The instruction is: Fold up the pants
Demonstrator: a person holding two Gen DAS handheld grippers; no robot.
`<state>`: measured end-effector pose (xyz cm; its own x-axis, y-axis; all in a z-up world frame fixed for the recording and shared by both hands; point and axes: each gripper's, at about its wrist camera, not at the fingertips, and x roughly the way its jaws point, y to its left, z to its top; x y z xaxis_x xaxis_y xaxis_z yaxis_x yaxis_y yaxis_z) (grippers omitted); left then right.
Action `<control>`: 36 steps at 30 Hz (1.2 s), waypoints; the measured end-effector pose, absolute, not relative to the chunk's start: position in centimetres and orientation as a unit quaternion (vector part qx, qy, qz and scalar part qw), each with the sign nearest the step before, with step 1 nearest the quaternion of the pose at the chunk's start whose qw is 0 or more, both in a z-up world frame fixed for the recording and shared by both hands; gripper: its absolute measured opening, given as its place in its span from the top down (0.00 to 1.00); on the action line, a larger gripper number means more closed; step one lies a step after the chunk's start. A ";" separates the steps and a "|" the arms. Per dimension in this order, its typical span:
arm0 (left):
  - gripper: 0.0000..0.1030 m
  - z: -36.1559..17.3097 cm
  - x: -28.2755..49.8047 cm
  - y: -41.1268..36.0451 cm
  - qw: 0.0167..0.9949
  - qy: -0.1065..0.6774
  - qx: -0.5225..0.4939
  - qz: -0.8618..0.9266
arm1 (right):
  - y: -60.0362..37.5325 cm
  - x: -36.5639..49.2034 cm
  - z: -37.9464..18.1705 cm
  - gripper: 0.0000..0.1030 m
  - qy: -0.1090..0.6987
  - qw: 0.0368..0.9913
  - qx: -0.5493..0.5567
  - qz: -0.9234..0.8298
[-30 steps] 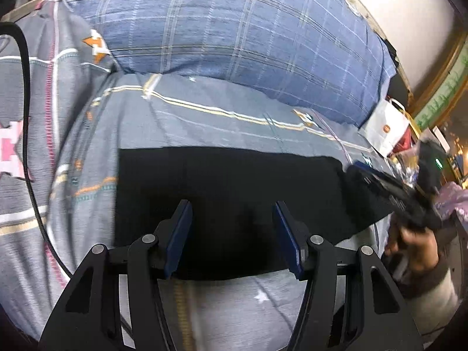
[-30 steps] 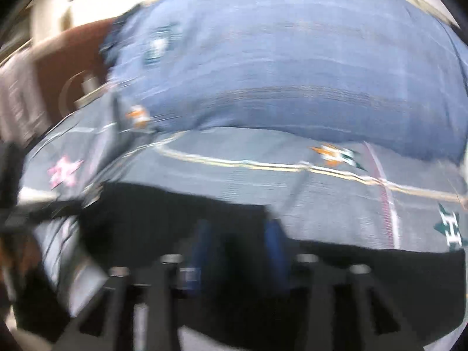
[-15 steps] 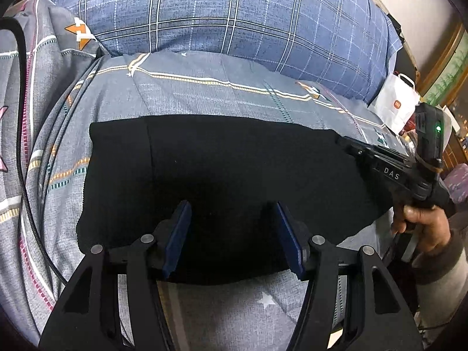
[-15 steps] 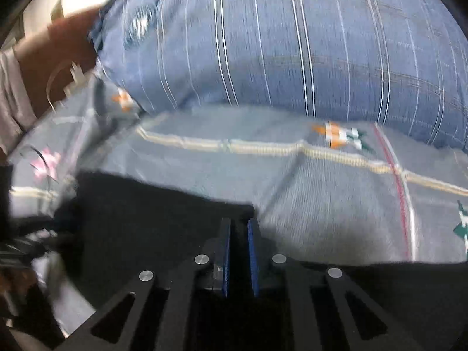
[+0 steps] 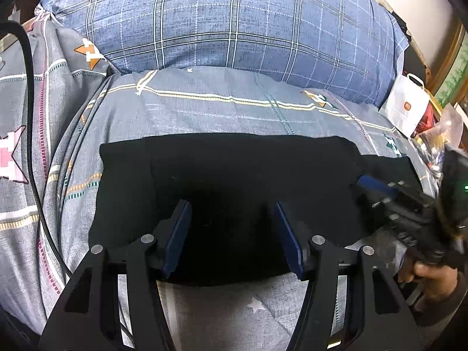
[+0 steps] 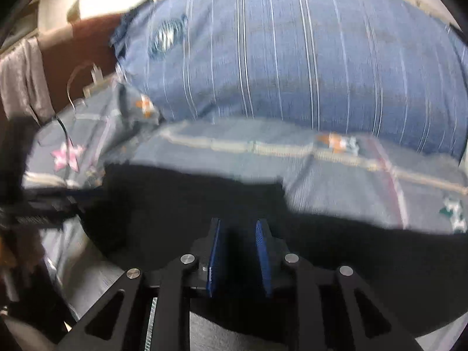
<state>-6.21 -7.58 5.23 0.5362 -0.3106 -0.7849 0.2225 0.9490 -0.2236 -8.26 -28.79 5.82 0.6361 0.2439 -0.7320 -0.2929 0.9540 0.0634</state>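
Left tongs (image 5: 231, 234) gape empty over the pants (image 5: 234, 181); right tongs (image 6: 238, 256) (opening, empty) should release the fold flat.

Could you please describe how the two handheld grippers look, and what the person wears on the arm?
The left gripper has black plastic linkage arms with silver round pins and two flat dark-blue pads. The right gripper has the same build, with ribbed blue pads. Seen from the left wrist camera, its black body carries a small green light. The person's hand ends in a grey-brown sleeve.
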 end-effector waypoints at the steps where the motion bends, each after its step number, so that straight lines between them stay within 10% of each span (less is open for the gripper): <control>1: 0.43 5.3 -6.2 -7.7 0.876 0.457 -0.045 -0.149 | -28.9 -8.2 5.5 0.78 0.407 0.901 -0.024 0.147; 36: 0.43 10.9 -8.8 -13.9 0.907 0.369 -0.049 -0.199 | -34.3 -14.1 10.8 0.60 0.340 0.930 0.062 0.127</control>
<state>-8.78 -13.92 10.89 0.6485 -0.3965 -0.6499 0.3247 0.9162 -0.2350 -14.14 -34.26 10.85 0.7362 0.2777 -0.6172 -0.1931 0.9602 0.2017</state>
